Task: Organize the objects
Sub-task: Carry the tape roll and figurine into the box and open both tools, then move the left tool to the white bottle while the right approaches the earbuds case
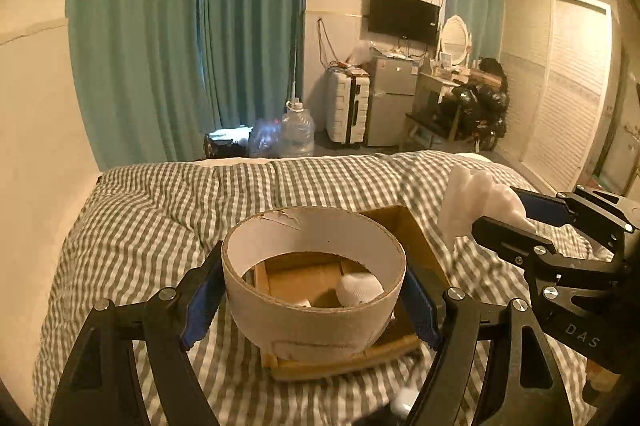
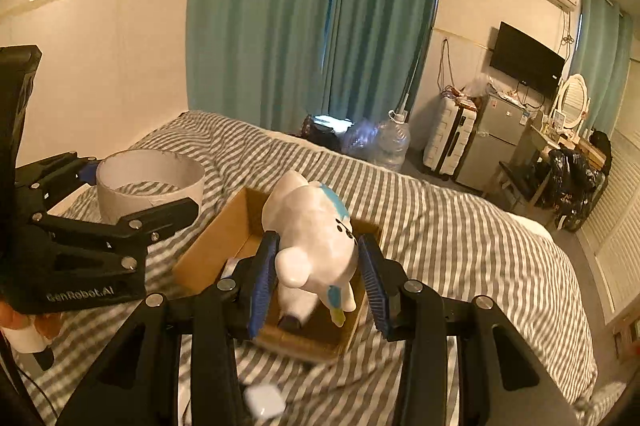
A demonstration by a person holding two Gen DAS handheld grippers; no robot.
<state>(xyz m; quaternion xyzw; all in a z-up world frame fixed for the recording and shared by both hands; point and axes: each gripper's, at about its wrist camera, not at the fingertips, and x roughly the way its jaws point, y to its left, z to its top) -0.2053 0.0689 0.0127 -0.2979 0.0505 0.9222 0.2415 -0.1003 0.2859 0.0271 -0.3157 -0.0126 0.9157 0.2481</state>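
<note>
From my left wrist view, my left tool (image 1: 312, 302) is clamped on a cardboard tape ring (image 1: 314, 290), its open axis upright, held over the cardboard box (image 1: 404, 226) on the checked bed (image 1: 160, 210). My right tool (image 1: 516, 222) at the right edge reads "DAS" and holds a white figurine (image 1: 476, 202).

From my right wrist view, my right tool (image 2: 318, 274) grips the white figurine (image 2: 312, 230), blue-marked, long axis running away from me, above the box (image 2: 216, 246). My left tool (image 2: 132, 190) reads "GenRobot.AI", pinching the ring (image 2: 150, 182).
</note>
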